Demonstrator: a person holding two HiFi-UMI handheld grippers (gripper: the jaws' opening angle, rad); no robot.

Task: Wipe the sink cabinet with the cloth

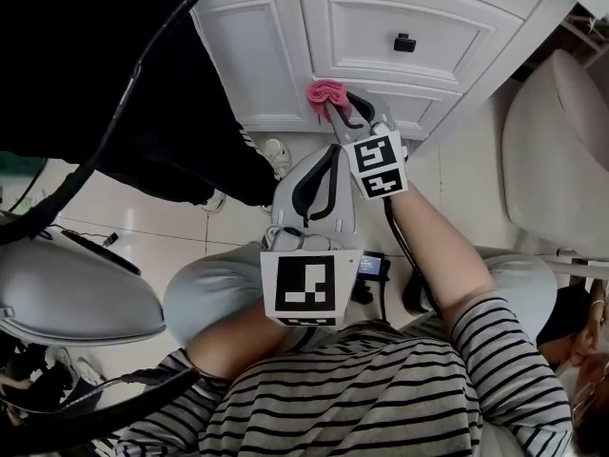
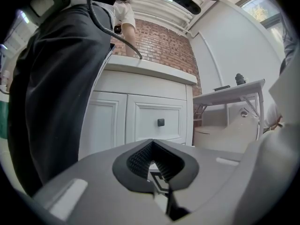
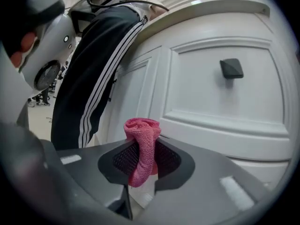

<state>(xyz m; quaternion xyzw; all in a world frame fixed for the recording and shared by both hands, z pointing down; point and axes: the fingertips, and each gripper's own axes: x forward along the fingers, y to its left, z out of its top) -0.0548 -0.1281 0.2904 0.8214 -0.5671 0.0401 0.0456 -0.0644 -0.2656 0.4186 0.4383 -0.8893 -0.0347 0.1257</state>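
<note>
- Head view: the right gripper (image 1: 335, 112) reaches fwd to the white panelled sink cabinet (image 1: 266, 46), clamped on a small pink textured cloth (image 1: 326, 92). The cloth wad sits at the lower edge of the drawer front (image 1: 381, 17), below & left of the black square knob (image 1: 404, 42). Touching or just short of the paint, can't tell. The left gripper (image 1: 328, 155) hangs just behind the right one, above the person's lap, apart from the cabinet
- Left gripper view: the left gripper (image 2: 151, 146) has its jaws pressed together w/ nothing between them. The cabinet door & drawer (image 2: 140, 116) stand ahead, well apart
- Right gripper view: the right gripper (image 3: 143, 161) is pinched on the cloth's (image 3: 142, 142) middle. A folded lump bulges above the jaws & a tail hangs below. The drawer panel fills the bkgd. A bystander's black trousers w/ white stripes (image 3: 93, 78) stand at left, beside the cabinet
- Handling, as a judgement: the cloth looks soft, light & limp, so it should squash flat & slide easily on smooth paint, w/ nothing fragile. Best held near the wad, as now, so fabric & not jaw tips meets the cabinet. A slack pinch could let it drag out
</note>
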